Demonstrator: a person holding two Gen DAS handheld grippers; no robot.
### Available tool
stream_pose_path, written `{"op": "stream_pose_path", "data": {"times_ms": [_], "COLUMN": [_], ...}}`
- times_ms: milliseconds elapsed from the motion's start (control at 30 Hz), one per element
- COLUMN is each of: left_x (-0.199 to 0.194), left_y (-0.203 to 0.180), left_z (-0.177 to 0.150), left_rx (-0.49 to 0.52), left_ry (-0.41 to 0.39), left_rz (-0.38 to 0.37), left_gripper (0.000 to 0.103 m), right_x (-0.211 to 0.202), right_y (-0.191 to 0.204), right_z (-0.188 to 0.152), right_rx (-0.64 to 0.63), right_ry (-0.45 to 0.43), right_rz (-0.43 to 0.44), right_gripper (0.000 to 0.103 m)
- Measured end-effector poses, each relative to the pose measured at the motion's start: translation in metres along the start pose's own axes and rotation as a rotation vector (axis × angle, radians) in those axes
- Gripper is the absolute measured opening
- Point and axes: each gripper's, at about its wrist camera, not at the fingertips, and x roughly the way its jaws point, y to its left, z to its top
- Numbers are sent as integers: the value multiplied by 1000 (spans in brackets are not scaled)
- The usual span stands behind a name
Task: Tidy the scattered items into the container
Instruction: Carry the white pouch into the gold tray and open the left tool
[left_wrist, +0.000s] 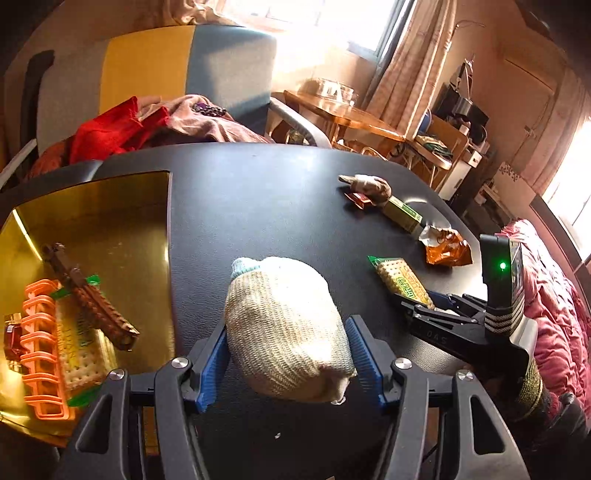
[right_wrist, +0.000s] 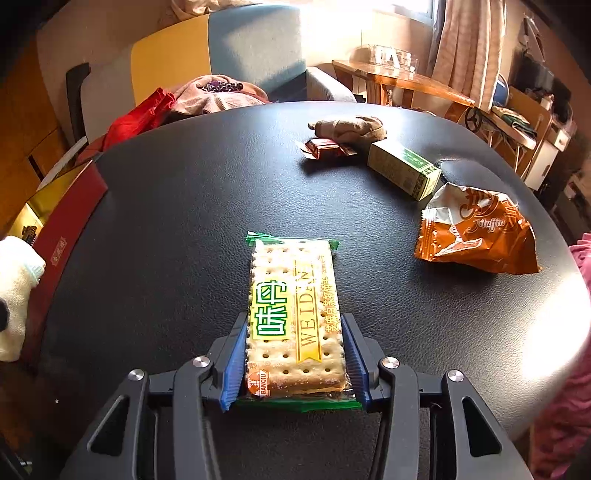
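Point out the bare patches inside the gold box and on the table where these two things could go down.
Gold box: its far half is bare; the near left corner is crowded by the orange rack, cracker pack and brown strip. Table: bare between box and crackers; cluttered far right around the green carton and orange wrapper.

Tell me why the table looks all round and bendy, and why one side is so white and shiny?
In both wrist views the fisheye lens bows the black table into a dome. In the right wrist view, sunlight washes its right edge to a white glare beside the orange muffin wrapper. In the left wrist view the window is blown out, and the gold box gleams.
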Motion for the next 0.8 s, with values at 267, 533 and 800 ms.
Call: {"op": "stream_pose_path", "data": {"times_ms": [267, 533, 800], "left_x": [-20, -39, -65], "left_y": [33, 60, 117], "left_z": [-5, -15, -4], "left_rx": [-84, -151, -237], "left_ry": [-33, -67, -132], "left_rz": [34, 79, 198], "left_gripper": [62, 62, 62], "right_x": [1, 0, 1], "right_y": [20, 35, 44], "right_z": [0, -2, -3], "right_rx": [-19, -36, -62], "right_ry": [-4, -10, -10], "right_rz": [-8, 3, 11], "right_gripper": [48, 48, 48]}}
